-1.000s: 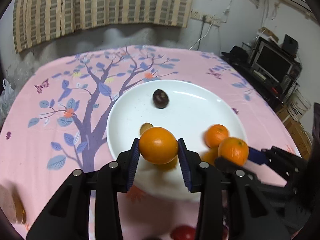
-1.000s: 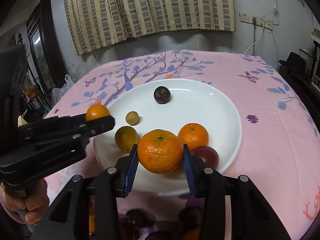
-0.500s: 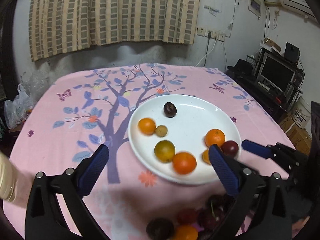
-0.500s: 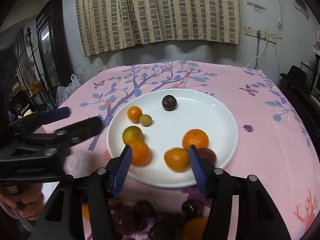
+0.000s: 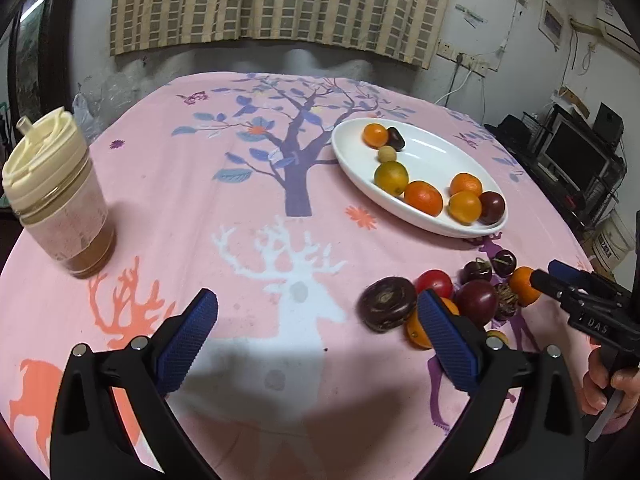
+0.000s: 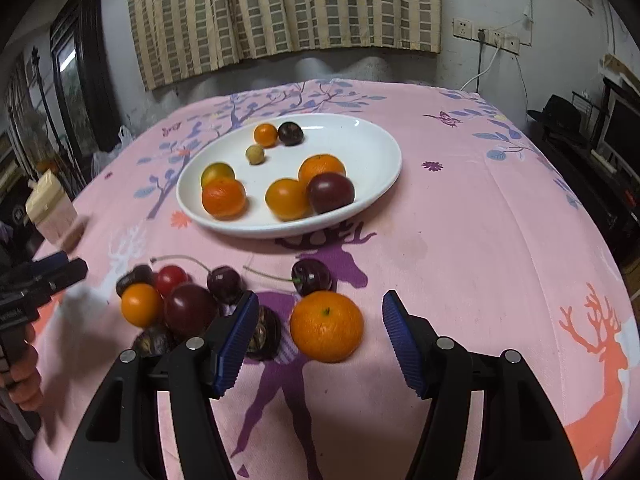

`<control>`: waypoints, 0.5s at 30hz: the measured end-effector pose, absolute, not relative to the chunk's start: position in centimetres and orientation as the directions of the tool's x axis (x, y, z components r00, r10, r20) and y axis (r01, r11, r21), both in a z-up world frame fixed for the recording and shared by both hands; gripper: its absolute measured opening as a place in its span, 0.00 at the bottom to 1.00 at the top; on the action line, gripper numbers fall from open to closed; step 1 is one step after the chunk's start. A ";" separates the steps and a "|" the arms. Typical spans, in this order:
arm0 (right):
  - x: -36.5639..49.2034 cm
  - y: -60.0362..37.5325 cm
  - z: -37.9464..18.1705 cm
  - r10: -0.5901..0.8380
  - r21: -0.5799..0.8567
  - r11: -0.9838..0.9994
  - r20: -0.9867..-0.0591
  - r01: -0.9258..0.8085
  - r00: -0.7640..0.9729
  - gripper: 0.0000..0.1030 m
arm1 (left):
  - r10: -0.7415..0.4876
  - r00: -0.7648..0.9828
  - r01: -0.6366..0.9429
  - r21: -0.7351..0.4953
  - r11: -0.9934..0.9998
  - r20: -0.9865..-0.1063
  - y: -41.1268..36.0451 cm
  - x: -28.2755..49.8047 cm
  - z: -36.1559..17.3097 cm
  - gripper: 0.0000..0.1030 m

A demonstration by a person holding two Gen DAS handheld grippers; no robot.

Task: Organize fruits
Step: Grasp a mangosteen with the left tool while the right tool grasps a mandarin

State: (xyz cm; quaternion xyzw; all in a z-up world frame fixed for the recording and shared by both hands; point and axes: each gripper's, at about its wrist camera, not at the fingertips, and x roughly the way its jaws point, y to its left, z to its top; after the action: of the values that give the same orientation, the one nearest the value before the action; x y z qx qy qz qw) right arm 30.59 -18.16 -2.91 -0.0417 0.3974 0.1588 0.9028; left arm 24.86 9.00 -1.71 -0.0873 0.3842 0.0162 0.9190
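Right tool (image 6: 318,344) half-wide, just opened, empty — orange (image 6: 327,326) lies between its jaws, untouched; left tool (image 5: 316,340) wide, farther left.

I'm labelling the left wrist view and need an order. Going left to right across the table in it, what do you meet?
Lidded jar → left gripper → white plate → loose fruit pile → right gripper → the hand holding it.
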 end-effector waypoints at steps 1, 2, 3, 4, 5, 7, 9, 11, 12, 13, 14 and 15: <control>30.6 -18.0 -3.1 0.248 0.042 0.945 -0.737 -0.323 0.629 0.63 | -0.042 0.703 -0.097 -0.155 0.983 -0.710 9.1 24.7 -1.8 0.95; 30.6 -17.9 -3.4 0.243 0.037 0.945 -0.745 -0.326 0.621 0.63 | -0.044 0.701 -0.097 -0.156 0.983 -0.712 9.1 24.6 -1.8 0.95; 30.6 -17.8 -3.5 0.242 0.038 0.945 -0.750 -0.325 0.616 0.63 | -0.044 0.698 -0.095 -0.154 0.983 -0.715 9.1 24.5 -1.8 0.95; 30.8 -17.8 -3.6 0.240 0.038 0.945 -0.755 -0.323 0.611 0.63 | -0.044 0.697 -0.094 -0.152 0.984 -0.716 9.1 24.6 -1.9 0.95; 30.9 -17.9 -3.7 0.237 0.040 0.946 -0.759 -0.321 0.606 0.62 | -0.044 0.697 -0.091 -0.150 0.985 -0.716 9.0 24.6 -1.9 0.95; 31.1 -18.0 -4.0 0.233 0.043 0.949 -0.765 -0.313 0.600 0.62 | -0.048 0.699 -0.082 -0.148 0.986 -0.714 8.9 24.5 -1.9 0.95; 31.3 -18.0 -4.3 0.223 0.038 0.951 -0.771 -0.308 0.596 0.61 | -0.056 0.697 -0.075 -0.150 0.986 -0.715 8.7 24.7 -1.7 0.95; 31.4 -18.1 -4.5 0.214 0.031 0.953 -0.772 -0.301 0.599 0.57 | -0.069 0.694 -0.067 -0.159 0.985 -0.716 8.5 24.7 -1.7 0.95; 31.5 -18.1 -4.6 0.214 0.033 0.954 -0.772 -0.299 0.599 0.56 | -0.076 0.692 -0.062 -0.165 0.984 -0.718 8.4 24.6 -1.7 0.95; 31.7 -18.2 -4.8 0.217 0.038 0.954 -0.775 -0.298 0.593 0.55 | -0.082 0.691 -0.058 -0.168 0.984 -0.718 8.3 24.6 -1.6 0.95; 31.8 -18.3 -4.9 0.216 0.042 0.954 -0.779 -0.295 0.588 0.53 | -0.087 0.690 -0.053 -0.171 0.984 -0.718 8.2 24.5 -1.6 0.95; 31.9 -18.2 -5.2 0.208 0.037 0.956 -0.785 -0.291 0.584 0.53 | -0.091 0.691 -0.049 -0.172 0.984 -0.717 8.1 24.5 -1.6 0.95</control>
State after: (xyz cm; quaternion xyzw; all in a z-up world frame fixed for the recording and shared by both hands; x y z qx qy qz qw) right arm 31.95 -18.19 -5.21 -0.0480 0.4338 0.1405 0.8887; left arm 24.47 8.06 -1.55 -0.0887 0.3930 -0.0116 0.9152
